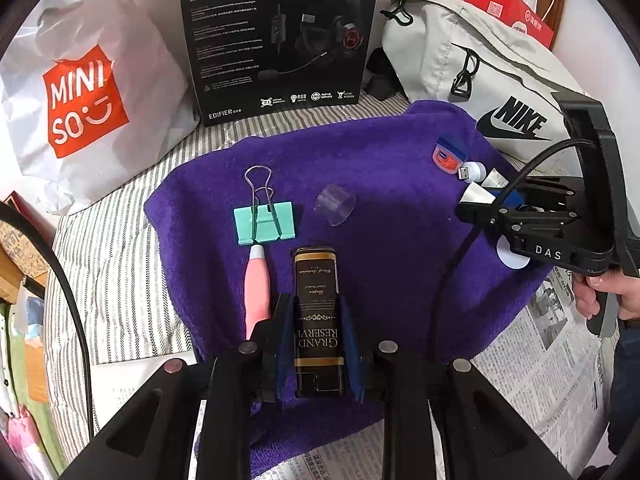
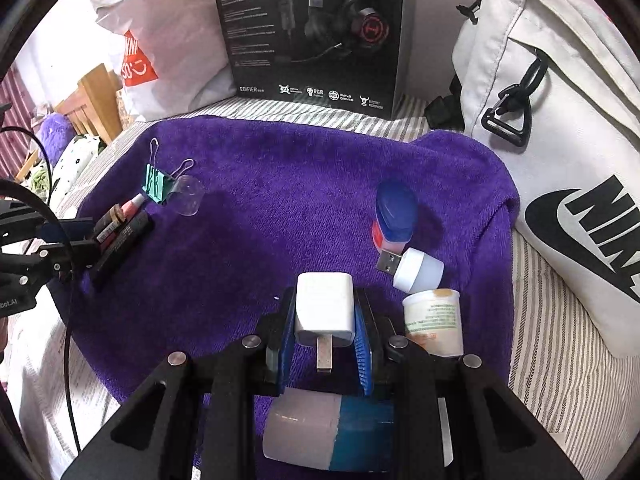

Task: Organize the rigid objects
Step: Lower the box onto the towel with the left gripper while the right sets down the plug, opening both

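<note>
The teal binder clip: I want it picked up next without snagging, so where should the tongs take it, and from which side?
Probably grip the teal binder clip across its flat body, coming down from above. It lies flat on the purple towel with its wire handles folded and pointing away; those thin loops would slip. Mind the pink pen touching its near edge.

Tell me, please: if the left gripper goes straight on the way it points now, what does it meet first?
Probably the purple towel: the left gripper, shut on the black tin, points steeply down. Ahead lies the clear cap.
</note>
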